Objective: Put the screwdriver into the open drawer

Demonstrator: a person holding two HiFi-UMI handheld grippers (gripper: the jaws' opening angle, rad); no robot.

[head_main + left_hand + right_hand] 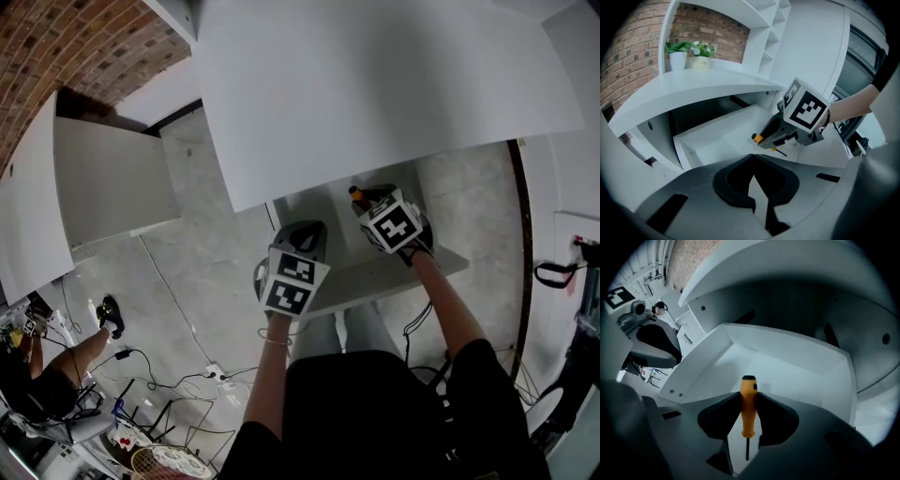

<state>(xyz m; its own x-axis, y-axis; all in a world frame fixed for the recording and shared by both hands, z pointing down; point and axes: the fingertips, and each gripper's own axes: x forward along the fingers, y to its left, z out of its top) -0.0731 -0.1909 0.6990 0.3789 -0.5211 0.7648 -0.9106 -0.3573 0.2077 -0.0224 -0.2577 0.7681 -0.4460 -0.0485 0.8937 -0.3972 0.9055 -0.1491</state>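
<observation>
The right tongs (748,398) grip the seemingly light, stiff screwdriver (748,414) by its smooth orange handle, above the drawer (787,346) at frame centre, while the left tongs (753,159) sit closed and empty.

dim gripper views, fisheye-warped with dark corners.

Left gripper (752,165) closed (empty) — right gripper (748,404) clamped, tilted down.
</observation>
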